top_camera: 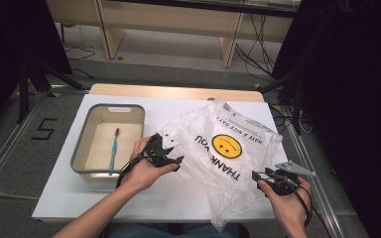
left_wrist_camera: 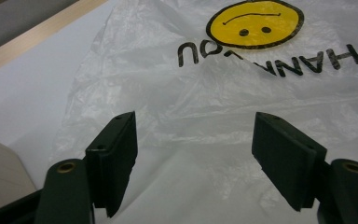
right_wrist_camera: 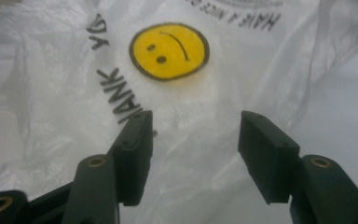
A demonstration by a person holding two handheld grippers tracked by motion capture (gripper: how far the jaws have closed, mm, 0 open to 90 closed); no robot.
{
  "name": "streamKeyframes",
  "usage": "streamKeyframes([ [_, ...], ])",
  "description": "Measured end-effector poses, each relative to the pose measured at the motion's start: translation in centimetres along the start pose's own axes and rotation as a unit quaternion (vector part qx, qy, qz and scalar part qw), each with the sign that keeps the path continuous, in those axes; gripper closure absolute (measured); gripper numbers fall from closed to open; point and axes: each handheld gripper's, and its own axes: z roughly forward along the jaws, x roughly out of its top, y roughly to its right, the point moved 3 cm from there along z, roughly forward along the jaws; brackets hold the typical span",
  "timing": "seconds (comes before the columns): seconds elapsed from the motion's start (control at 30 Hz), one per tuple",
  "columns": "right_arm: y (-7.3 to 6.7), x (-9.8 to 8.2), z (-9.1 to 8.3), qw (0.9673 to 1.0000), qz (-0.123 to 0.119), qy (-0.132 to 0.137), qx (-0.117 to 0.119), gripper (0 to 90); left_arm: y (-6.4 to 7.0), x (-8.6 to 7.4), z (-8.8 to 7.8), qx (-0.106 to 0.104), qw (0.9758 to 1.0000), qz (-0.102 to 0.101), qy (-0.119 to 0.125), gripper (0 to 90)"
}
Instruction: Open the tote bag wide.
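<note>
A crumpled clear plastic bag with a yellow smiley face and "THANK YOU" print lies on the white table. My left gripper sits at the bag's left edge, pointing toward it. In the left gripper view the left gripper stands open, with the bag lying ahead of its pads and nothing pinched. My right gripper is at the bag's lower right edge. It is open too, with the bag film under and beyond its jaws, untouched by the pads.
A grey tub stands left of the bag, holding a blue toothbrush. Bare white table lies in front of the tub and between my hands. Wooden furniture legs and cables are on the floor beyond the table.
</note>
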Motion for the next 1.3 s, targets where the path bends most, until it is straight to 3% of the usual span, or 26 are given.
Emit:
streamKeyframes([
  [0.27, -0.1, 0.7, 1.2, 0.9988, -0.036, 0.013, 0.03, 42.7, 0.4, -1.3, -0.6, -0.016, 0.9998, -0.011, -0.001, 29.4],
  [0.63, -1.5, 1.9, 2.3, 0.9944, -0.078, 0.027, 0.066, 43.4, 2.4, -3.8, -2.2, -0.053, 0.9986, 0.0, -0.008, 29.0],
  [0.97, -2.3, 2.6, 3.4, 0.9924, -0.089, 0.026, 0.082, 43.5, 2.8, -5.5, -3.2, -0.065, 0.9978, 0.003, -0.012, 28.4],
  [1.3, -3.9, 3.5, 4.7, 0.9896, -0.102, 0.024, 0.099, 43.8, 3.2, -6.3, -2.9, -0.067, 0.9976, 0.009, -0.016, 28.3],
])
